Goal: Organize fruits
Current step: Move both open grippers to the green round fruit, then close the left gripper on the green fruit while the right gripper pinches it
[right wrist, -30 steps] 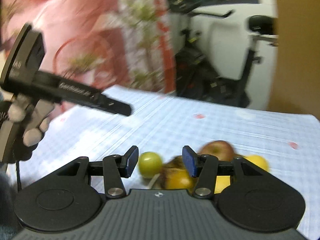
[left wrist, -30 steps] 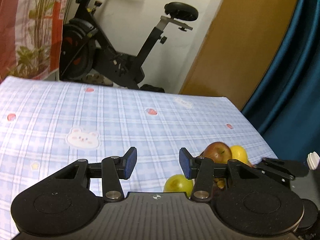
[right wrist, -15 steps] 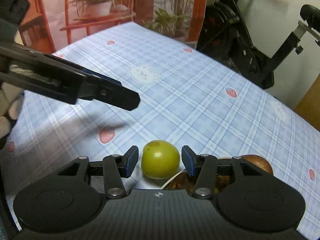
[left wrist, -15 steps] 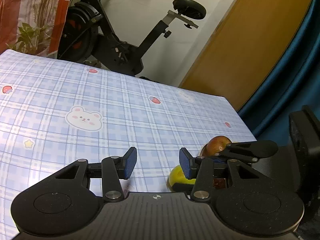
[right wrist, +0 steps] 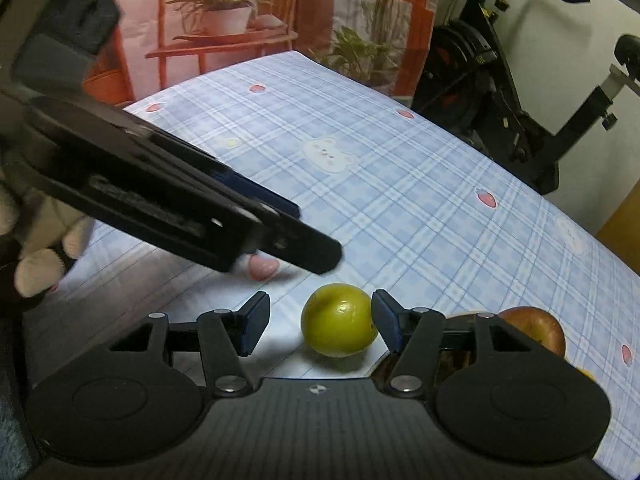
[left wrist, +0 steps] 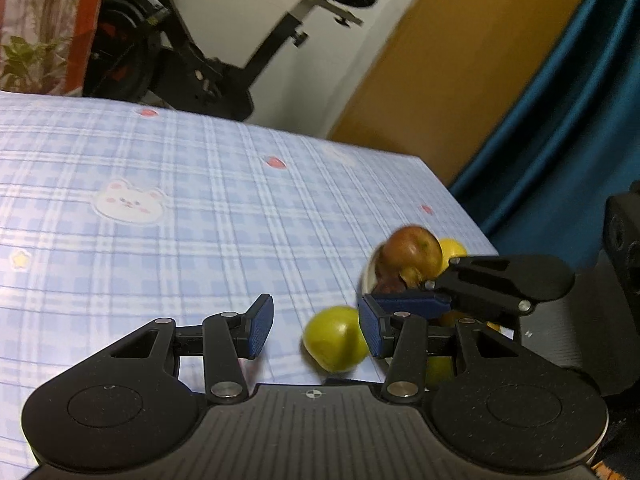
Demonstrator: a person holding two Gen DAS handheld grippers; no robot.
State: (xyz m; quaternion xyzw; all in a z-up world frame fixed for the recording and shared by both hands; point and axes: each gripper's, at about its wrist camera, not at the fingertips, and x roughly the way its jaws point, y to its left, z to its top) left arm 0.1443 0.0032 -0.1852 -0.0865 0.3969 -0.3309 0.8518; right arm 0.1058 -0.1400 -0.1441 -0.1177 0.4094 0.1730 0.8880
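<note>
A green apple point(left wrist: 335, 338) point(right wrist: 339, 319) lies on the blue checked tablecloth point(left wrist: 200, 208) beside a white bowl point(left wrist: 366, 276). The bowl holds a red apple point(left wrist: 412, 251) point(right wrist: 540, 330), a yellow fruit point(left wrist: 452, 250) and other fruit. My left gripper point(left wrist: 316, 326) is open and empty, with the green apple just inside its right finger. My right gripper point(right wrist: 316, 326) is open, its fingers on either side of the green apple, the right finger close to it. The right gripper's finger point(left wrist: 496, 284) reaches over the bowl in the left wrist view.
The left gripper's body point(right wrist: 168, 204) crosses the right wrist view above the cloth. An exercise bike point(left wrist: 208, 60) stands behind the table. A wooden door point(left wrist: 460, 80) and a blue curtain point(left wrist: 560, 140) are to the right. The table's right edge runs near the bowl.
My right gripper has moved forward so that the green apple sits between its fingers. My left gripper has turned slightly and the green apple now shows by its right finger.
</note>
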